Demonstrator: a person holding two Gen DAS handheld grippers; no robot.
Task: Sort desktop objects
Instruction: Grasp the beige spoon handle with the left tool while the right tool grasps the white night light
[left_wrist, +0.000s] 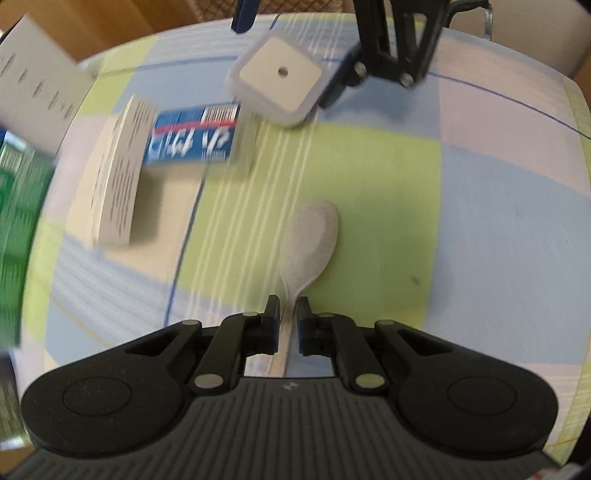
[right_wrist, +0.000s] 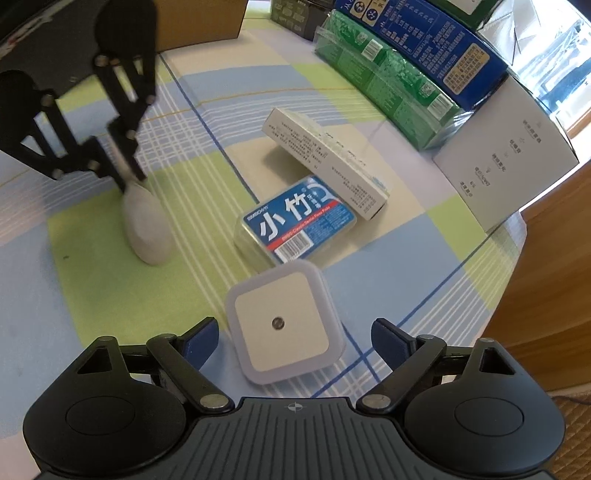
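A speckled grey spoon (left_wrist: 310, 240) lies on the green patch of the checked cloth. My left gripper (left_wrist: 288, 314) is shut on its thin handle, and the same grip shows in the right wrist view, left gripper (right_wrist: 129, 177) over the spoon (right_wrist: 147, 225). A white square night light (right_wrist: 282, 325) with a small round sensor sits between the blue fingers of my right gripper (right_wrist: 295, 341), which stands open with a gap on each side. A blue floss-pick box (right_wrist: 299, 221) lies just beyond it, with a long white carton (right_wrist: 325, 158) leaning against it.
Green packs (right_wrist: 388, 85) and a dark blue box (right_wrist: 436, 40) are stacked at the back right, next to a white box (right_wrist: 517, 147). A cardboard box (right_wrist: 199, 22) stands at the back. The table's edge (right_wrist: 495, 295) curves along the right.
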